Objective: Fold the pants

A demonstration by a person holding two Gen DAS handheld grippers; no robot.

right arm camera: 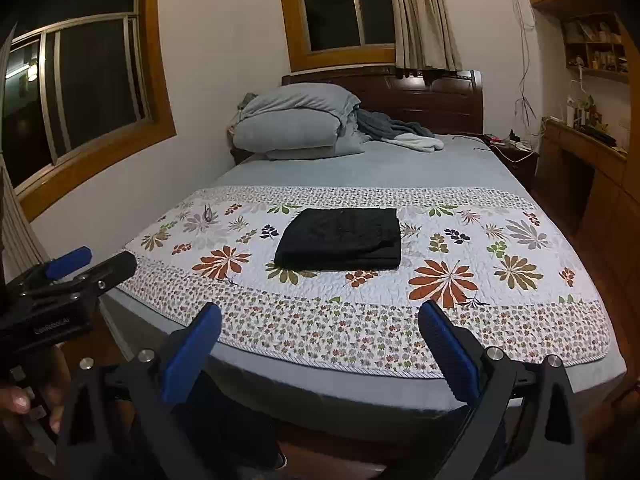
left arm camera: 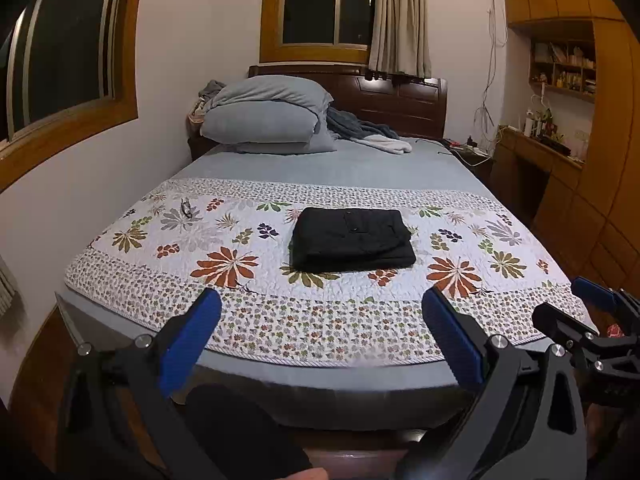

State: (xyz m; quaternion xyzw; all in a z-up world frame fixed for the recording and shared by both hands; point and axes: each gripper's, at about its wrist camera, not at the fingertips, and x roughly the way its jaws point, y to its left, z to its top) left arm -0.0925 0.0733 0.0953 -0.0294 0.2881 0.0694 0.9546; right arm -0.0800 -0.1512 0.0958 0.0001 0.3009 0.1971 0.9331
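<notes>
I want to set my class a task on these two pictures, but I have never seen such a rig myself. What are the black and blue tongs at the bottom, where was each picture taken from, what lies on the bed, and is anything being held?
There is no robot here. A person holds a hand tool in each hand, each with two blue-padded fingers and a wide-angle camera looking forward along them. One picture comes from the left gripper, the other from the right gripper; each also catches its partner at the edge.

Both look along a bed from its foot. On the floral quilt lie black pants, already folded into a neat rectangle. Pillows are stacked by the headboard.

Both grippers are open, short of the pants, and hold nothing.
</notes>
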